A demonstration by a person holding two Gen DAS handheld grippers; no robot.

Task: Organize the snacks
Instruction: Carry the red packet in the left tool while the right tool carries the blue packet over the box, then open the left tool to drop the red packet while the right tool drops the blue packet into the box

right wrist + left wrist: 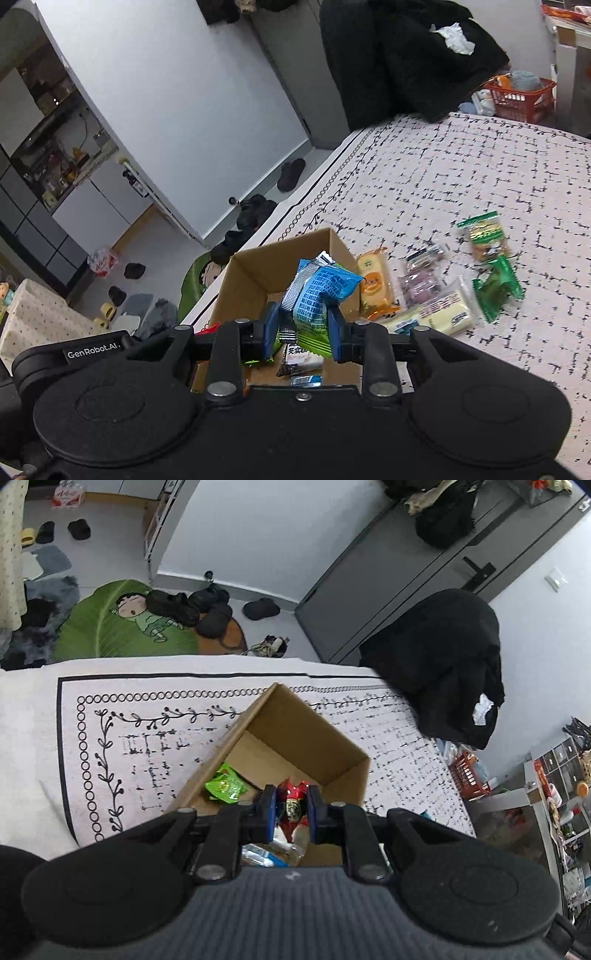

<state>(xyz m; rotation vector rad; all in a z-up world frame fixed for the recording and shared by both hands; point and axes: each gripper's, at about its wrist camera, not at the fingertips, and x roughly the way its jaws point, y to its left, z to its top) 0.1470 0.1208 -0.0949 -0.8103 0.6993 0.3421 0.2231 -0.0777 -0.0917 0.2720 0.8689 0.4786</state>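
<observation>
Left gripper [291, 812]: clamped tight on a red foil snack packet [293, 806], round emblem unreadable, above the open brown cardboard box [314, 738].
Right gripper [302, 328]: pinching a blue-and-green crinkled snack bag [317, 295] over that box; "GenRobot.AI" label [92, 352] on its housing.

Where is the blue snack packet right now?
In the right wrist view, the blue snack packet is pinched in the right gripper, above the open cardboard box.

A home: floor slippers [78, 529], kitchen cabinets [44, 122]
</observation>
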